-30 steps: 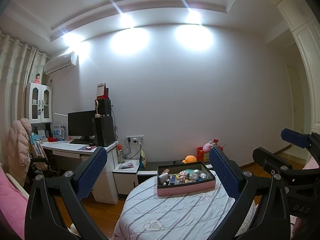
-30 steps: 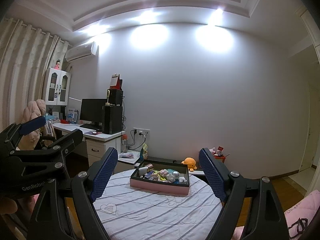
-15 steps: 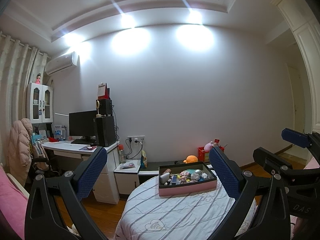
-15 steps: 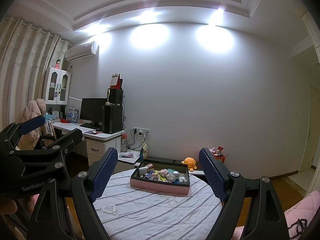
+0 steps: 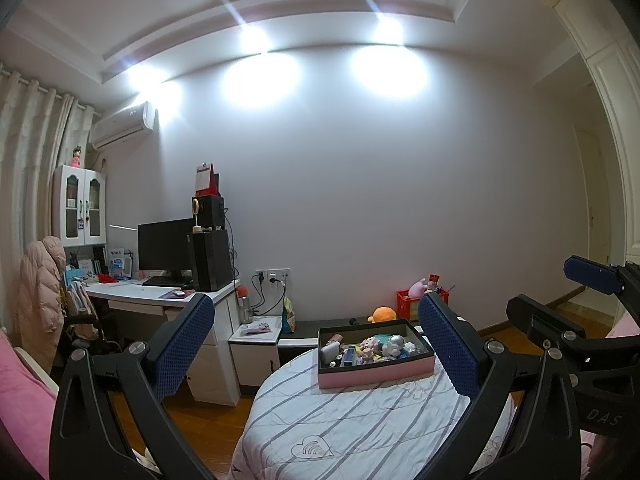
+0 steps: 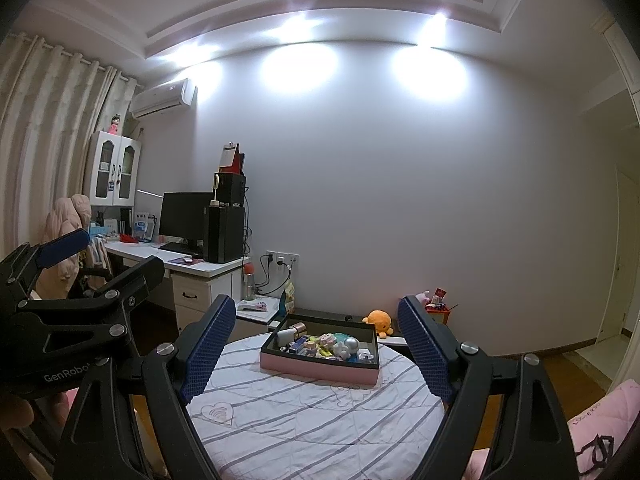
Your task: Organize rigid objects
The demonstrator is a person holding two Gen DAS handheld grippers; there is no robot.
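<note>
Only right view shows pink cushion (image 6: pixel 592 420) w/ black print.

A quilted cloth cover (image 6: pixel 320 412) with grey stripes is draping the round desk, looking soft and matt. The pink tray (image 6: pixel 320 368) is showing a smooth, matt wall. A silver ball (image 6: pixel 351 343) inside is gleaming like polished metal. The tongs' blue pads (image 6: pixel 208 354) are looking rough and gridded, their black arms matt plastic.
</note>
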